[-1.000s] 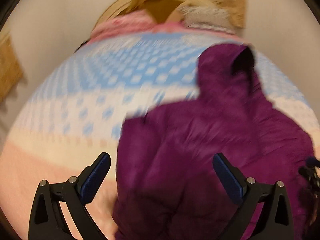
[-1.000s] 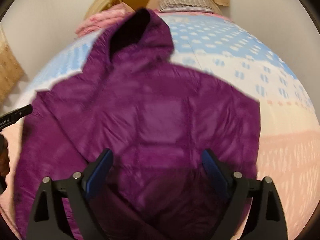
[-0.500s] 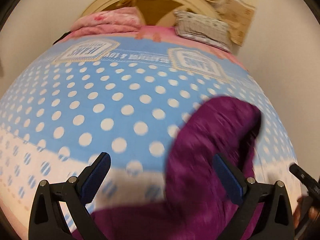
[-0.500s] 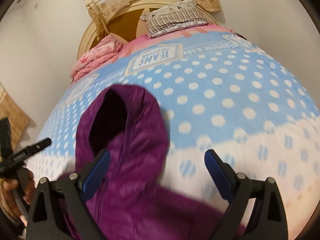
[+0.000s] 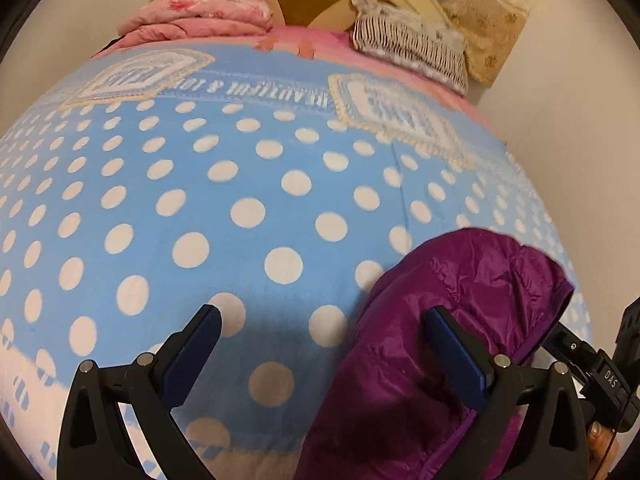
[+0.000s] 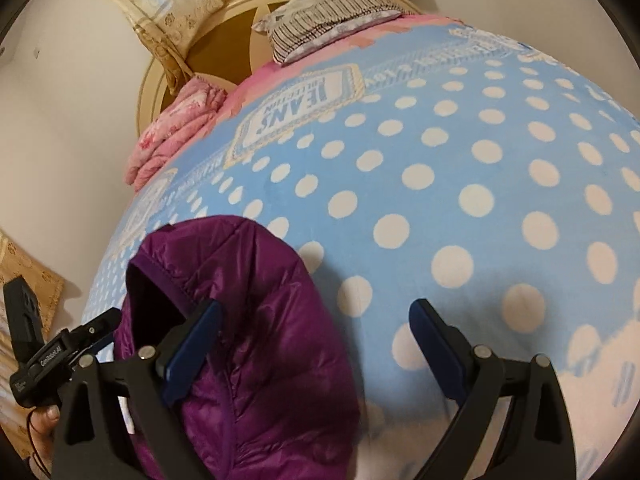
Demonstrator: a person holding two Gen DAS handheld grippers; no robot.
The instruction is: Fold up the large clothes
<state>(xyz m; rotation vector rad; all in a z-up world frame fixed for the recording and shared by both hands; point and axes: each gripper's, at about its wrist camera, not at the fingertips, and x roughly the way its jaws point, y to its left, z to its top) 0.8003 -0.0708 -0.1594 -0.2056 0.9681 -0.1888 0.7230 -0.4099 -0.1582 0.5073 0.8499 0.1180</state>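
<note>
A purple puffer jacket lies on a bed; only its hood end shows. In the left wrist view the hood (image 5: 460, 300) is at lower right, reaching under my right finger. My left gripper (image 5: 320, 348) is open and empty, low over the blanket just left of the hood. In the right wrist view the hood (image 6: 248, 320) is at lower left with its dark opening facing left. My right gripper (image 6: 316, 344) is open and empty, its left finger over the hood's right side. Each gripper shows at the edge of the other's view.
The bed is covered by a blue blanket with white dots (image 5: 240, 208). A folded pink quilt (image 5: 200, 16) and a striped pillow (image 5: 408, 48) lie by the round headboard (image 6: 224, 40). Curtains (image 6: 160, 4) hang behind. Walls close both sides.
Both grippers have moved forward along the jacket from over its body to its hood, and lower toward the bed. Both stayed open.
</note>
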